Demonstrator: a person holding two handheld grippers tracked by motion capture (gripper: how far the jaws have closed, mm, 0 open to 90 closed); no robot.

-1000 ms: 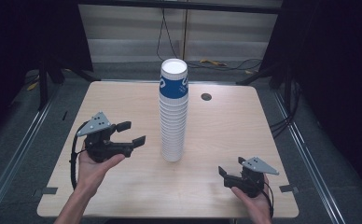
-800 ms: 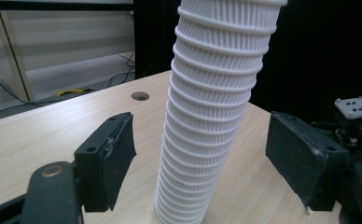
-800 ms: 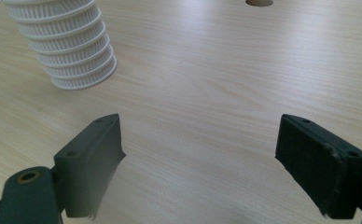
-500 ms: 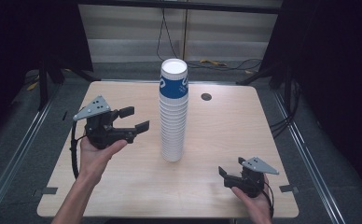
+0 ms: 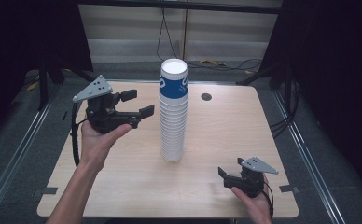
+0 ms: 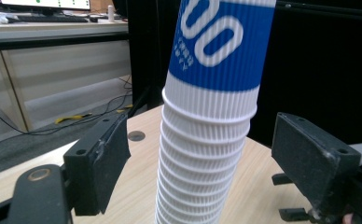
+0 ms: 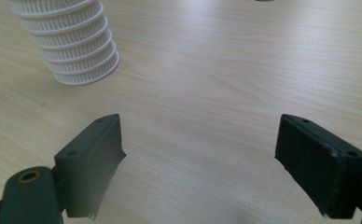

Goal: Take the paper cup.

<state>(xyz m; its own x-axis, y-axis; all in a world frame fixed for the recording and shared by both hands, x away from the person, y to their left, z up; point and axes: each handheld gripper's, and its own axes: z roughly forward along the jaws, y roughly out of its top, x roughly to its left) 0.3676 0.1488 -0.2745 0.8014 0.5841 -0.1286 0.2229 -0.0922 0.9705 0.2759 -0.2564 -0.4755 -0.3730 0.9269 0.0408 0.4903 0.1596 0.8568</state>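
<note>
1. 1 cup stack [image 5: 173, 112], upright mid-surface [image 5: 226, 135]; blue-printed cup on top, approx 15 white ribbed rims below, hard to count.
2. Left gripper view: stack's top & base cut off.
3. Left gripper [image 5: 137, 105] raised, jaws spread, just beside stack, not touching.
4. Right gripper [image 5: 229, 172] low near front edge, jaws apart, empty.

The only print stands on the blue band of the top cup [image 6: 221, 51] of the cup stack [image 5: 173, 116]. In the left gripper view large white rounded figures read like "00", cut off by the upper edge. Just left of them, on the same band, runs smaller white lettering too blurred to read.
</note>
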